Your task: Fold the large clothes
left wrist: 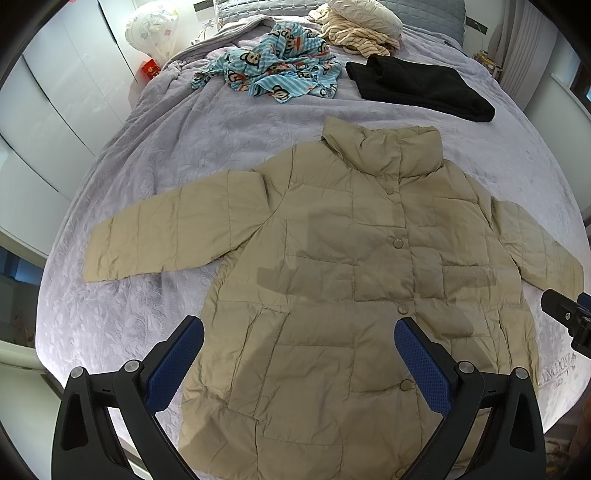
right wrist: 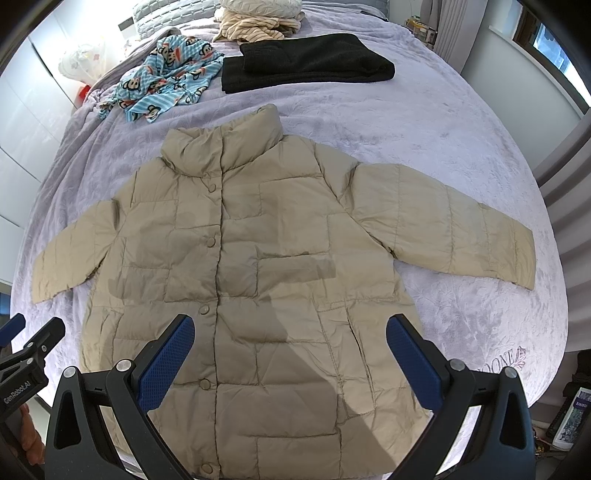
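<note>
In the middle of both views, on the purple bed cover (left wrist: pixel 155 155), a tan puffer jacket (left wrist: pixel 332 258) lies flat, buttoned, sleeves spread out. At the top sit a folded black garment (left wrist: pixel 417 88), a blue monkey-print cloth (left wrist: pixel 273 70) and striped beige clothes (left wrist: pixel 354 33). Only the right view shows a window (right wrist: pixel 554 48). The left gripper (left wrist: pixel 299 354) and right gripper (right wrist: pixel 290 350) hang wide open over the jacket's bottom, holding nothing.
</note>
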Tool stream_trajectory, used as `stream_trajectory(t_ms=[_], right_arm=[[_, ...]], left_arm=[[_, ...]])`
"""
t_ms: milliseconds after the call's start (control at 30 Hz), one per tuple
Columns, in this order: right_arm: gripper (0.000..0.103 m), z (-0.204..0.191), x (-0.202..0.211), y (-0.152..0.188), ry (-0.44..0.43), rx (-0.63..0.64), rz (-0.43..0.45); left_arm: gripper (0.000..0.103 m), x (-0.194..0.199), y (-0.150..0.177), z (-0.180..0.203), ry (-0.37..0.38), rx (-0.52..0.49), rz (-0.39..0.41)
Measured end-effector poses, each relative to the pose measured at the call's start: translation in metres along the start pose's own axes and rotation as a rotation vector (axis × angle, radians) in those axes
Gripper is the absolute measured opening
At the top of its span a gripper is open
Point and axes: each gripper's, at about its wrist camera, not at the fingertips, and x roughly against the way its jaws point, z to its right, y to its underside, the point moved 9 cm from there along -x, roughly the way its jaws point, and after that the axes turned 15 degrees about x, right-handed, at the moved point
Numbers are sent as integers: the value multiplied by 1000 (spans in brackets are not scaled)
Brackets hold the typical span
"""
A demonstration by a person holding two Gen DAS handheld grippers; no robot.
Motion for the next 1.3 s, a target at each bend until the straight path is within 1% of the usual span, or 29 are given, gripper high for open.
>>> stream_trajectory(t_ms=[400, 533, 667, 800, 900, 967, 1000, 1067, 1133, 1233, 1267, 1300], right_arm=[[103, 0, -1, 1, 1, 0, -6], [103, -3, -7, 3, 1, 2, -13], [103, -6, -10, 1, -12, -1, -31], [103, -15, -15, 0, -51, 7, -60], [103, -27, -19, -3, -68, 21, -66], [103, -38, -24, -5, -65, 39, -67], [103, -44, -29, -6, -68, 45, -71], [103, -56, -38, -8, -103, 37, -79], [103, -72, -52, -8, -155, 21, -85], [103, -95, -71, -10, -184, 37, -60], [103, -107, -79, -10, -207, 48, -54], [103, -119, -89, -8, -226, 64, -78]], left_arm=[[103, -4, 6, 0, 5, -3, -7], [103, -5, 4, 1, 16, 5, -21], [103, -10, 7, -2, 56, 36, -52], [103, -21, -2, -17, 100, 84, -67], [103, -34, -14, -42, 135, 143, -59], [103, -46, -23, -61, 159, 192, -50], [103, -56, -29, -77, 163, 224, -43], [103, -75, -36, -106, 171, 284, -32], [103, -96, -43, -134, 187, 353, -31], [103, -131, -47, -180, 249, 489, -49], [103, -142, -48, -193, 274, 535, -57], [103, -157, -50, -209, 313, 594, -65]])
